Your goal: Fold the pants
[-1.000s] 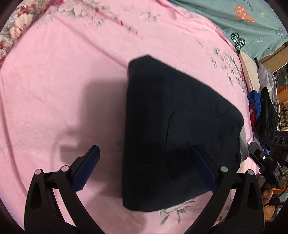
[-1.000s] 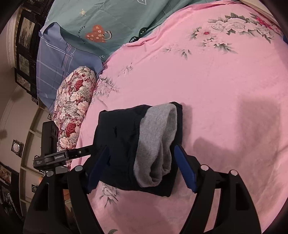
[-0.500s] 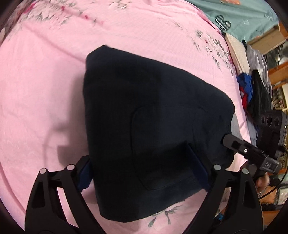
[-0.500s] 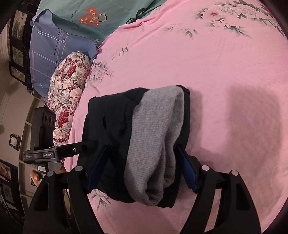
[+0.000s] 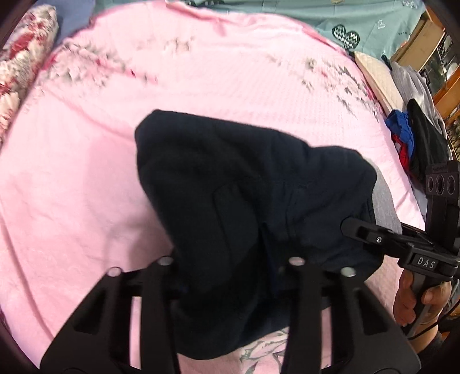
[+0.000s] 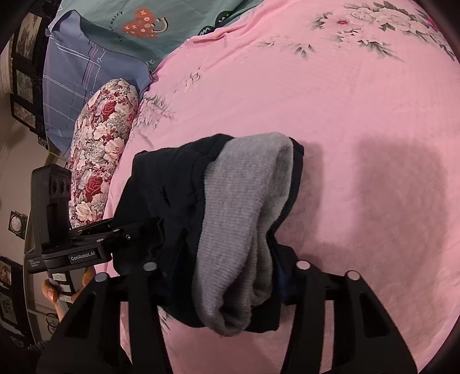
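The dark navy pants sit as a folded bundle on the pink floral bedspread, their grey lining showing along one open end. The left gripper is closed in on the near edge of the bundle, fabric bunched between its fingers. The right gripper pinches the grey-lined end the same way, cloth filling the gap. A red floral pillow lies beside the bedspread, with a teal quilt beyond it.
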The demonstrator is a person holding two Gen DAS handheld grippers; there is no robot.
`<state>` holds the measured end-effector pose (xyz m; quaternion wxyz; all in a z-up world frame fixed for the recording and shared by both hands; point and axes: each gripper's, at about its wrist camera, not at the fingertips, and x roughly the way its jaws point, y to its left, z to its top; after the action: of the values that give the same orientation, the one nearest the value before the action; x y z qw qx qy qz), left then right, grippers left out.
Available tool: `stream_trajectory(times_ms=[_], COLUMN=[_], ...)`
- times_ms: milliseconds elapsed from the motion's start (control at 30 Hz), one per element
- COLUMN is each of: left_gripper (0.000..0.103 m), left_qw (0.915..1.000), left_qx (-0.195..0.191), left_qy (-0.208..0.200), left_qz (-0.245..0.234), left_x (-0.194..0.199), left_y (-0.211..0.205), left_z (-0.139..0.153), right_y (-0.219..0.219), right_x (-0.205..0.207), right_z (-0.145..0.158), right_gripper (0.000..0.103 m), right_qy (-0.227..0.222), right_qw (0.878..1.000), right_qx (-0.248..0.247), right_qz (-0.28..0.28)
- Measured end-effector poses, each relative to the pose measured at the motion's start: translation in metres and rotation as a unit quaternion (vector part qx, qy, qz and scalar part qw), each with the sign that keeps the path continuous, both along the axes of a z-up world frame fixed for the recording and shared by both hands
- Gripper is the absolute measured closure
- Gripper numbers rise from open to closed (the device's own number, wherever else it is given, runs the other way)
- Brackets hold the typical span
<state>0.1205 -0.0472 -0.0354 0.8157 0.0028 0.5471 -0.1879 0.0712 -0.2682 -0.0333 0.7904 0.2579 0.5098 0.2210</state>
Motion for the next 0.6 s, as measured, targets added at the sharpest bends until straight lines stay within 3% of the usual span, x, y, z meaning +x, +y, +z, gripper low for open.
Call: stream_trajectory(times_ms=[133, 333, 467, 600], left_gripper=[0.071, 0.071, 0.069, 0.069], left_qw=[0.9989, 0.9865, 0.9746, 0.9644], left_qx=[0.005, -0.004, -0.007, 0.007], left_qy=[-0.048, -0.158, -0.207, -0.234], left_qz=[0.0, 0.044, 0.086, 0.122], left_x=[-0.01, 0.002, 0.041, 0.096], left_y=[-0.001, 0.01, 0.023, 0.034], left_z=[0.026, 0.09, 0.117, 0.116], right_y=[-0.003, 0.017, 0.038, 0.057], right_x=[0.001, 0.016, 0.056, 0.112], right_z=[0.012, 0.087, 0.131, 0.139], right_gripper=[0.065, 0.067, 0.067, 0.067], right_qy=[-0.005, -0.129, -0.209, -0.271], right_qw=[1.0, 0.991, 0.976, 0.959], right_qx=[0.01, -0.028, -0.062, -0.082], right_qz=[-0.001, 0.025, 0.025, 0.022])
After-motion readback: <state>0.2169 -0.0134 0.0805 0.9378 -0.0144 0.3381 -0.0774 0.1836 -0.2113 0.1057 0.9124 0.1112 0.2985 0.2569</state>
